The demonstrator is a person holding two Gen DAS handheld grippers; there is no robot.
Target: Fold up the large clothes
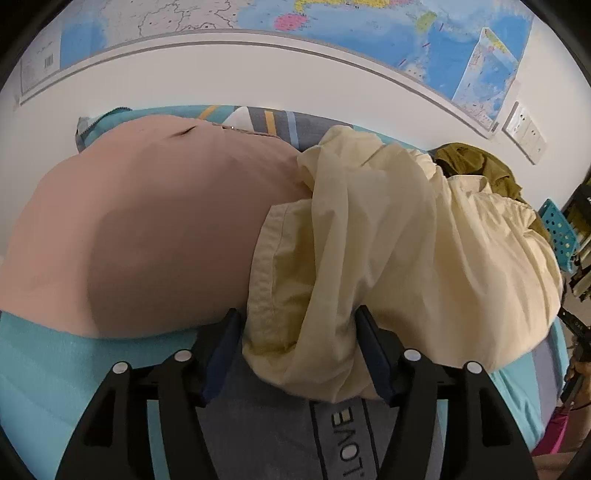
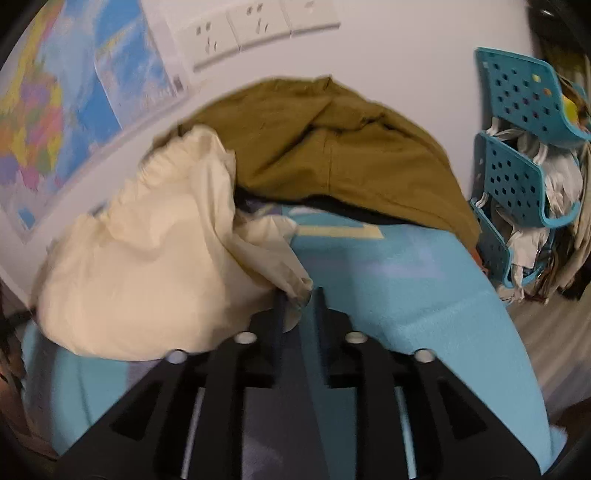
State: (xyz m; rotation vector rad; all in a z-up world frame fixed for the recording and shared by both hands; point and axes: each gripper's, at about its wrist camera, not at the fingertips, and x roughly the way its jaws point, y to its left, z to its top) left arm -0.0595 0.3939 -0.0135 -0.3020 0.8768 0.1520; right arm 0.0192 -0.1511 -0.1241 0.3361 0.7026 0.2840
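Note:
A crumpled cream garment (image 1: 388,236) lies on the teal bed cover (image 1: 44,369). A thick bunched fold of it sits between the fingers of my left gripper (image 1: 295,328), whose jaws stand wide and open around the fold. In the right wrist view the cream garment (image 2: 147,266) is heaped at the left. One twisted corner of it pokes between the fingertips of my right gripper (image 2: 300,301). The jaws there are narrow but open: the corner leans on the left finger (image 2: 280,314) and a slit shows before the other.
A smooth pink garment (image 1: 155,229) lies flat to the left of the cream one. An olive-brown garment (image 2: 332,162) is piled at the back against the white wall. Teal perforated racks (image 2: 517,177) stuffed with bags stand beyond the bed's right edge. A map (image 1: 369,33) hangs above.

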